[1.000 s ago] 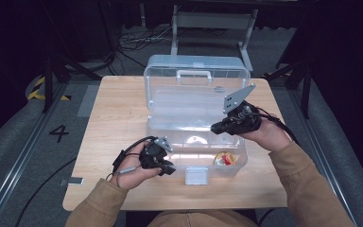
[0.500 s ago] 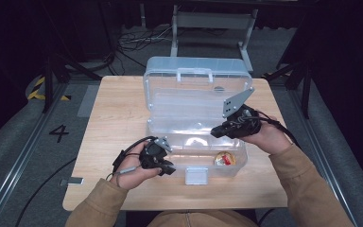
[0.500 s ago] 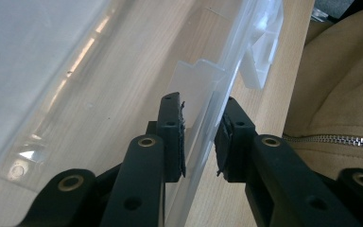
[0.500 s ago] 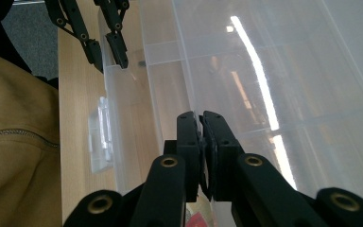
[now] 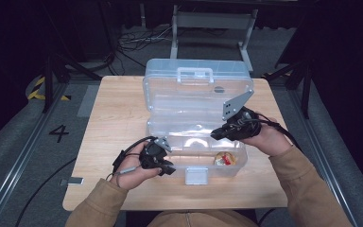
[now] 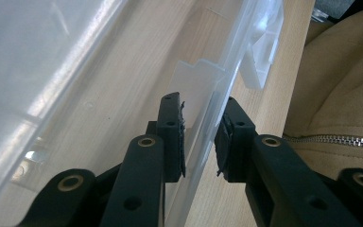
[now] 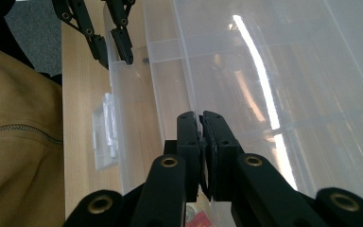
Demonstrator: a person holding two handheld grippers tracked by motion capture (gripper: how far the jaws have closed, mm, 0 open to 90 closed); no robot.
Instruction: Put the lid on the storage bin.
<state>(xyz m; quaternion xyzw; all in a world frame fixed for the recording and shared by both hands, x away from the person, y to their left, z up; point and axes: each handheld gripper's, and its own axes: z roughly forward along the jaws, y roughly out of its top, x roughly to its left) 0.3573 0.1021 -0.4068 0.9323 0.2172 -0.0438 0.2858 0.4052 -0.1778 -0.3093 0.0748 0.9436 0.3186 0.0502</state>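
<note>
A clear plastic toolbox [image 5: 170,125] stands on the wooden table with its lid [image 5: 194,90] tipped back. My left gripper [image 5: 168,168] is at the box's front left, its jaws astride the clear front wall [image 6: 203,142] and closed on it. My right gripper [image 5: 216,135] reaches into the box from the right. Its jaws are shut on a thin clear edge [image 7: 189,90], seemingly an inner tray's rim. My right gripper [image 7: 201,118] points along that edge, with the left gripper [image 7: 116,49] seen beyond it.
A small red and yellow item [image 5: 225,159] lies in the box's front right corner. The white latch [image 5: 196,176] hangs at the front wall's middle. Bare tabletop [image 5: 113,109] lies left of the box. A sleeve [image 6: 340,94] is close by the table's near edge.
</note>
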